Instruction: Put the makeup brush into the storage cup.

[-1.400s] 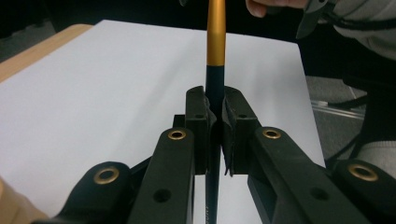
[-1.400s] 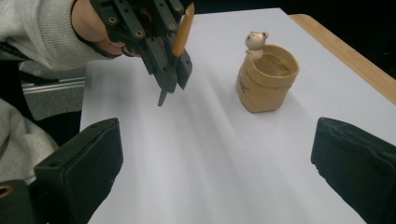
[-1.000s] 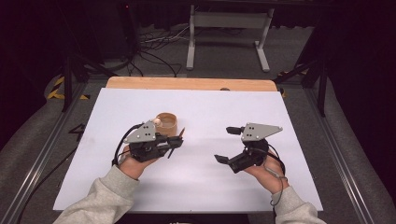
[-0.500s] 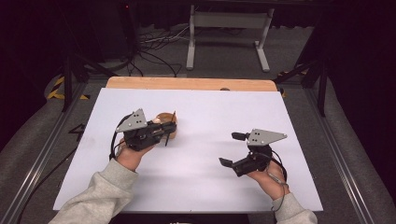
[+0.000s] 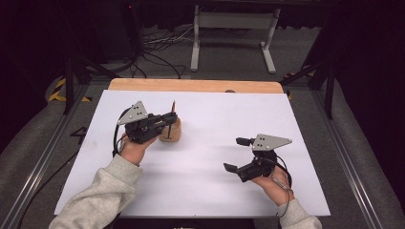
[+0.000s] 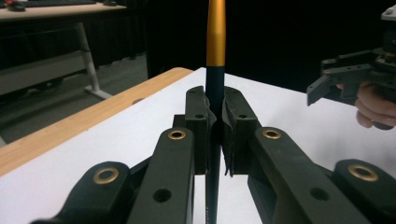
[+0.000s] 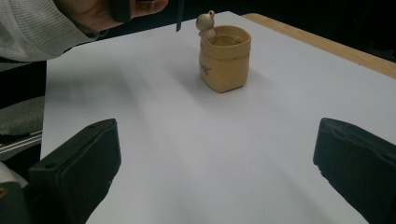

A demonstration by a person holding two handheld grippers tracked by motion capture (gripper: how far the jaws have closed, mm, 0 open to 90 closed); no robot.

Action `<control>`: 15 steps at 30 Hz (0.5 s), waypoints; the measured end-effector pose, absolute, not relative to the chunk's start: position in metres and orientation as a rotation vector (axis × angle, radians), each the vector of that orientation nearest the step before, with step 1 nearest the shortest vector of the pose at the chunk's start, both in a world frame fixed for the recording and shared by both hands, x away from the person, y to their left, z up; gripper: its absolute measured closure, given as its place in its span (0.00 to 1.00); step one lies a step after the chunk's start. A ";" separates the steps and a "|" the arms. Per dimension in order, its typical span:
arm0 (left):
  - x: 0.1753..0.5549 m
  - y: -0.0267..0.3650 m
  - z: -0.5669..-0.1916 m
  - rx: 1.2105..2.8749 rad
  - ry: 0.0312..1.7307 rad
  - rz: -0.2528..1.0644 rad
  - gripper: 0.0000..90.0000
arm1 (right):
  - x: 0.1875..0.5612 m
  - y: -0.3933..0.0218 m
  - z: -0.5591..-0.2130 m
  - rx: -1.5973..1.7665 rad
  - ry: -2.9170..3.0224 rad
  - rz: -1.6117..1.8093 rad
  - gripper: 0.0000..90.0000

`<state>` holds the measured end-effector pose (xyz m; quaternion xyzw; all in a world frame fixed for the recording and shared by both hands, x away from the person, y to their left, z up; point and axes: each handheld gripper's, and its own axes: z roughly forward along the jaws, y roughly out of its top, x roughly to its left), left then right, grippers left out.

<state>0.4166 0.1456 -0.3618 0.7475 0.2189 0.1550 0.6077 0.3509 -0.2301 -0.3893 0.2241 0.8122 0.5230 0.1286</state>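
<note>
- While the left gripper (image 5: 171, 118) hangs at the left of the white table (image 5: 215, 191), its jaws are clamped on an upright pen (image 6: 215, 56), dark below and gold above.
- Just under and beside that pen stands a tan cup (image 7: 224, 57), a small figure on its rim; the pen's lower tip hangs above the cup's rim.
- Well apart to the right, the right gripper (image 5: 235, 155) is held low over the table, its jaws wide apart with nothing between them.

A wooden worktop (image 5: 143, 85) is carrying a white sheet (image 5: 210, 119) covering nearly all of it, its far edge showing bare. A small tan cup (image 5: 171, 133) is standing upright on the sheet, left of centre.
</note>
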 end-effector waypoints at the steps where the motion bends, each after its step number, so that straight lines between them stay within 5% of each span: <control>1: 0.419 0.146 -0.362 1.723 0.516 0.368 0.92 | 0.351 -0.231 -0.390 0.657 2.358 1.524 0.01; 15: 0.436 0.153 -0.366 1.651 0.559 0.375 0.91 | 0.350 -0.235 -0.394 0.690 2.342 1.547 0.01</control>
